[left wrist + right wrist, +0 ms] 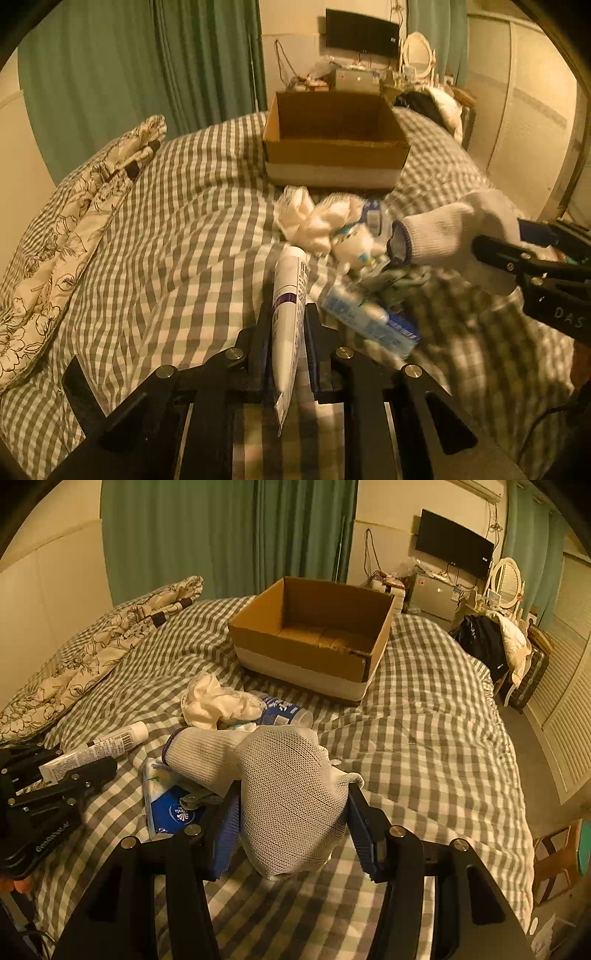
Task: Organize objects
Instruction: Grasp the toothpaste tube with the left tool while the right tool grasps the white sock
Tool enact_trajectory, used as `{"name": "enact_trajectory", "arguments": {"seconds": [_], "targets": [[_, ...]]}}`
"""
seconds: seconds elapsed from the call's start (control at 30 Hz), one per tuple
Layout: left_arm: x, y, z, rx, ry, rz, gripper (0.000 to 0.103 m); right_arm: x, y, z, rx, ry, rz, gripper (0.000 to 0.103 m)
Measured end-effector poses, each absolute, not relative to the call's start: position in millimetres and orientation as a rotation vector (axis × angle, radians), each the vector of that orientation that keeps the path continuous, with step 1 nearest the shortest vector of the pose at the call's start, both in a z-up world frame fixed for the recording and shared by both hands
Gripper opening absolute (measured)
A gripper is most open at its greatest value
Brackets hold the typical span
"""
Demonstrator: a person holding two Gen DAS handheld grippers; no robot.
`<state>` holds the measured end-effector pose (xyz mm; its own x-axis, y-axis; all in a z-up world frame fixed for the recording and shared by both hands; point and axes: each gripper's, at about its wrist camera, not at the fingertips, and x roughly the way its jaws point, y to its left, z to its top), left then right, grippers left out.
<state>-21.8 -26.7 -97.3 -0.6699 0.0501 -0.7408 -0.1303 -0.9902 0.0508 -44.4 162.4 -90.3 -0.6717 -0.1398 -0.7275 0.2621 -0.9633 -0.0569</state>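
My left gripper [289,314] is shut on a white tube [287,295] with a purple band, held above the checked bed cover; it also shows in the right wrist view [99,747]. My right gripper [291,794] is shut on a white knitted glove [288,794], lifted over the pile; the glove also shows in the left wrist view [454,232]. An open cardboard box [314,642] sits farther back on the bed, empty inside. A crumpled white cloth [218,703], a blue tissue pack [170,805] and a blue-labelled bottle [284,712] lie between the grippers and the box.
A floral pillow [103,642] lies at the left of the bed. Green curtains hang behind. A wall TV [454,546], a mirror and a cluttered desk stand at the back right. The bed's right edge drops to the floor beside a slatted wardrobe.
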Motion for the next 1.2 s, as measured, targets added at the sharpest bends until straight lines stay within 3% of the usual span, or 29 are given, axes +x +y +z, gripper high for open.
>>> {"name": "enact_trajectory", "arguments": {"seconds": [0.27,0.53,0.8,1.07,1.13,1.17,1.2], "targets": [[-42,-25,-31,-1.021,0.13,2.833,0.016,-42,175,-32,0.98,0.237,-2.758,0.053],[-142,-2,12,-0.9,0.121,2.814,0.016,-113,192,40,0.802,0.234,-2.852,0.053],[-260,28,6,-0.886,0.176,2.796,0.016,-222,189,47,0.802,0.226,-2.868,0.052],[-323,36,-55,-1.014,0.163,2.753,0.016,-314,185,-6,0.907,0.143,-2.843,0.052],[-328,33,-65,-1.043,0.133,2.737,0.021,-323,187,-20,0.917,0.091,-2.838,0.059],[-330,31,-69,-1.057,0.12,2.726,0.03,-326,192,-25,0.924,0.059,-2.832,0.063],[-330,31,-71,-1.075,0.115,2.723,0.04,-327,196,-28,0.93,0.024,-2.833,0.073]]}}
